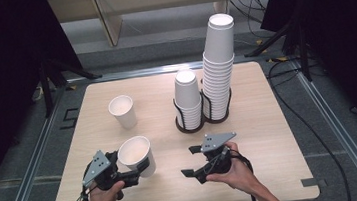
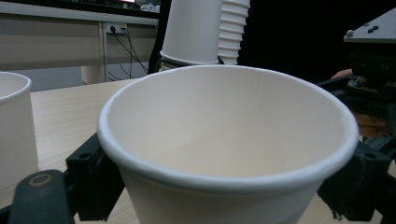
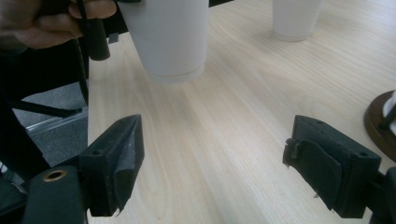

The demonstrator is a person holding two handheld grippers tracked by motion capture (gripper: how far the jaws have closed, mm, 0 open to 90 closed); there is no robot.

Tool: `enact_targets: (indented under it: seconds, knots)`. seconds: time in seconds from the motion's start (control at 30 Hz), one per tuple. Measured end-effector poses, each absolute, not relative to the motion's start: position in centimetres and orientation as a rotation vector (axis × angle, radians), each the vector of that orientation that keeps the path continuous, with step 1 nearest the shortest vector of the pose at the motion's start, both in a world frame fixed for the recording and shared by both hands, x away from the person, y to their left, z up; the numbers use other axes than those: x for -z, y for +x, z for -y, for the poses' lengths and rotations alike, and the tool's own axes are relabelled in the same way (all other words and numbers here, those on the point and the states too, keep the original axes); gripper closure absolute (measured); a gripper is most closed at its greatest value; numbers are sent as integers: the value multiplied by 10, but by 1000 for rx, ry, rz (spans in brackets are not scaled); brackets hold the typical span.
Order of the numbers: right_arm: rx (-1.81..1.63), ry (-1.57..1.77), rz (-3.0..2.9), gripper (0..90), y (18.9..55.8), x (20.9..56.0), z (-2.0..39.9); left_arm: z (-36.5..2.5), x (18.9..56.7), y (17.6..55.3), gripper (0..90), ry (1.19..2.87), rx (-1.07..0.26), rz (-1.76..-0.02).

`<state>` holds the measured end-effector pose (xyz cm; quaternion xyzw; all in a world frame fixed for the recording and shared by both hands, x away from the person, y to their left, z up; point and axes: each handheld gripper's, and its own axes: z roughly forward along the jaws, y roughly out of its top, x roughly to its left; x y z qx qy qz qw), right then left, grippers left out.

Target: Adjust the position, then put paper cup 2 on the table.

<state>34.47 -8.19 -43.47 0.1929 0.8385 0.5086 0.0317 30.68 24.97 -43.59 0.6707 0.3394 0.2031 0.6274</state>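
A white paper cup (image 1: 136, 155) stands upright near the table's front left, with my left gripper (image 1: 136, 170) shut on its lower wall. In the left gripper view the cup (image 2: 229, 140) sits between the two black jaws, and both pads press its sides. In the right gripper view the same cup (image 3: 170, 37) has its base at the tabletop. My right gripper (image 1: 188, 161) is to the cup's right, open, pointing left with nothing between its fingers (image 3: 116, 158). A second single cup (image 1: 123, 111) stands farther back.
Two stacks of white cups sit in black wire holders at centre back: a short stack (image 1: 188, 99) and a tall stack (image 1: 218, 66). The wooden table (image 1: 270, 136) has bare room at right and front. Black stands and cables surround it.
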Motion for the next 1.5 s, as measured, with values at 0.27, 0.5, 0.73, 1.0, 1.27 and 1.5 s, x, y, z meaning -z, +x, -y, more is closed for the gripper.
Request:
enact_targets:
  seconds: [0.27,0.5,0.73,1.0,1.27,1.5]
  knots:
    - [-1562,641,-2569,160,344,437,90,-252,437,311,136,1528,-483,-790]
    - [-1555,654,-2549,158,342,439,95,-250,439,316,135,1547,-476,-795]
    - [-1544,681,-2542,156,342,441,102,-249,441,323,134,1566,-475,-799]
    - [-1547,705,-2547,157,340,444,106,-247,442,331,134,1570,-490,-811]
    - [-1537,712,-2536,157,337,444,111,-243,442,342,134,1570,-504,-819]
    - [-1539,740,-2524,157,337,446,115,-239,443,358,134,1583,-540,-825]
